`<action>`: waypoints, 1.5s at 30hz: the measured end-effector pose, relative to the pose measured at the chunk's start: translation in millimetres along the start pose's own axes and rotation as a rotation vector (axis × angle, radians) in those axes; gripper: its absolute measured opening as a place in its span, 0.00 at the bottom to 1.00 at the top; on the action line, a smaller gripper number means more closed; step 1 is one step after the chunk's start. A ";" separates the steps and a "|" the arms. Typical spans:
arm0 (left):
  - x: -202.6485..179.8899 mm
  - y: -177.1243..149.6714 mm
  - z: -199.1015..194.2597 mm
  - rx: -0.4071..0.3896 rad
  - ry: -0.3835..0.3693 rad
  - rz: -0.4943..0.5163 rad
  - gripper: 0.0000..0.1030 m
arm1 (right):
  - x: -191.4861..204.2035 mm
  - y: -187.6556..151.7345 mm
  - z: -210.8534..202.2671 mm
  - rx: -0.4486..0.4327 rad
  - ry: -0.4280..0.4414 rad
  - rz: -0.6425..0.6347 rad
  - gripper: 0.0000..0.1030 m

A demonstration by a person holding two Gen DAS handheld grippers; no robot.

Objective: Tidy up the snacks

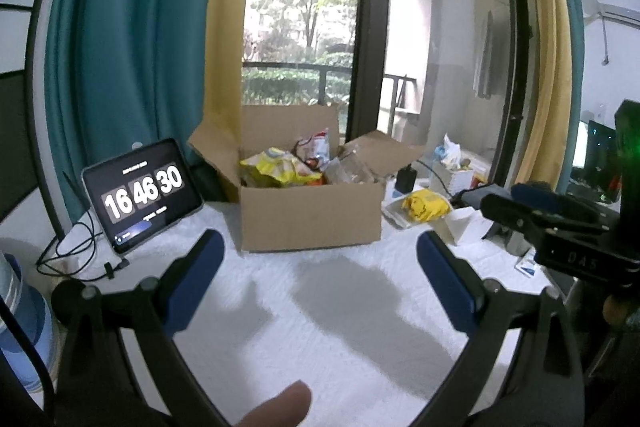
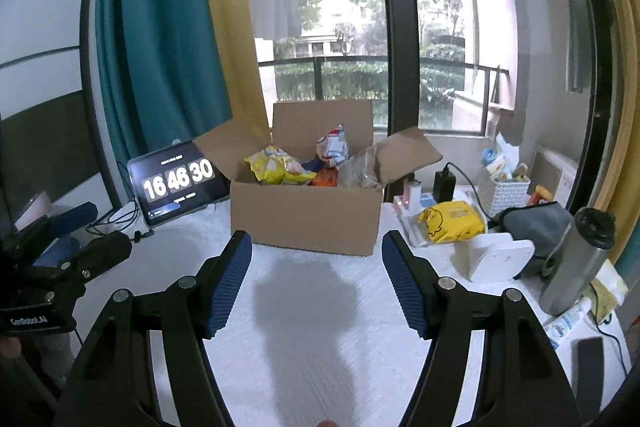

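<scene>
- The white-covered worktop (image 2: 304,339) lies bare of snacks in front of both claws.
- The open brown cardboard box (image 2: 306,223) stands at its far side, flaps up, with the crinkly yellow, red-white and clear snack packets (image 2: 280,169) heaped inside.
- A yellow soft pack (image 2: 452,221) lies outside, right of the box; whether it is a snack, I cannot tell.
- This fits either snacks gathered in, or a box awaiting unpacking.
- The left claw (image 1: 320,283) and right claw (image 2: 316,281) both gape wide, holding nothing.

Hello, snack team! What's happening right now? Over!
Left gripper and right gripper open, empty. Snack bags sit in the open cardboard box ahead. White tabletop between is clear.
</scene>
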State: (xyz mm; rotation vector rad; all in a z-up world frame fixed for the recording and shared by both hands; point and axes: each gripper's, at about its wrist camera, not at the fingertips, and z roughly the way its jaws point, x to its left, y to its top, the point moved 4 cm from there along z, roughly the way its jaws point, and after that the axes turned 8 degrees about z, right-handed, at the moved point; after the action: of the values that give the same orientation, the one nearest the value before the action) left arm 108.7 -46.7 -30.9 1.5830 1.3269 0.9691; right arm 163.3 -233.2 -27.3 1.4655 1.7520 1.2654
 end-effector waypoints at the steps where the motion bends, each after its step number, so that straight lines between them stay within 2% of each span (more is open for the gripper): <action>1: -0.8 1.6 -2.9 -0.006 0.001 0.001 0.95 | 0.2 0.7 -4.5 -0.007 -0.001 -0.002 0.75; 3: -1.5 4.7 -7.9 -0.018 0.004 0.001 0.95 | 0.3 2.7 -13.3 -0.023 0.002 -0.003 0.82; 13: 3.6 25.2 -34.9 -0.103 0.053 -0.002 0.95 | 1.8 17.1 -48.8 -0.101 -0.009 -0.018 0.82; 29: 2.5 59.0 -69.3 -0.233 0.072 0.044 0.95 | 2.7 41.9 -95.5 -0.225 -0.018 -0.029 0.82; 45: 5.5 52.7 -70.4 -0.223 0.070 0.037 0.95 | 6.3 41.2 -95.4 -0.222 -0.013 -0.030 0.82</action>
State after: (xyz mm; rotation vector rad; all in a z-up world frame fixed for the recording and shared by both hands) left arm 62.3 -37.9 43.5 1.4190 1.1939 1.1628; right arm 99.7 -259.0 51.0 1.3132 1.5631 1.3822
